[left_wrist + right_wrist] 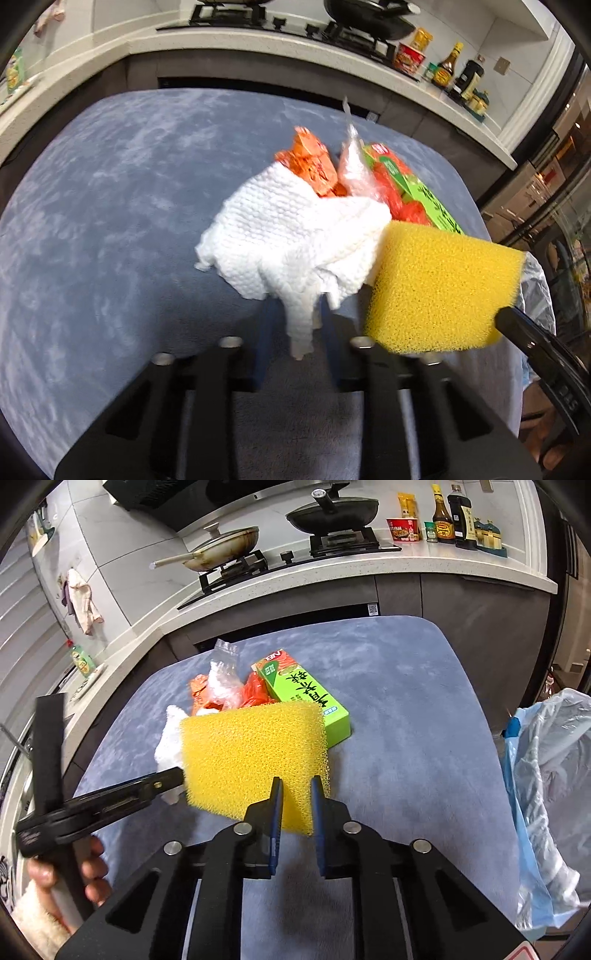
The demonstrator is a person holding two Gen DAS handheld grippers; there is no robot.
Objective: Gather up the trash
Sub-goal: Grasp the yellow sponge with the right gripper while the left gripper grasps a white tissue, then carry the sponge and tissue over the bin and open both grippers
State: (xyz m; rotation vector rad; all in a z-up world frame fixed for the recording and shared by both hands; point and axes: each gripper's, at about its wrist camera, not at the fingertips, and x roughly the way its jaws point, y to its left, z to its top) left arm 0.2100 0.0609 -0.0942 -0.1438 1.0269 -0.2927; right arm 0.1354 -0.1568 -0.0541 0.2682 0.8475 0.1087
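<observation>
Trash pile (258, 690) sits mid-cloth (406, 701), bag (546, 757) past its right edge.

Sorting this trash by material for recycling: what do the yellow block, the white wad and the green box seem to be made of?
Yellow block: coarse open-cell foam, likely a sponge; its matte surface is pitted with pores.
White wad: embossed paper towel, judging by its quilted dimples and soft crumpling.
Green box: printed cardboard with a slight sheen, sharp folded edges; possibly a coated carton.

Your desk (406, 701): blue-grey plush cover.
On it: green carton (306, 698), orange wrappers (199, 692), clear plastic bag (223, 681).
</observation>
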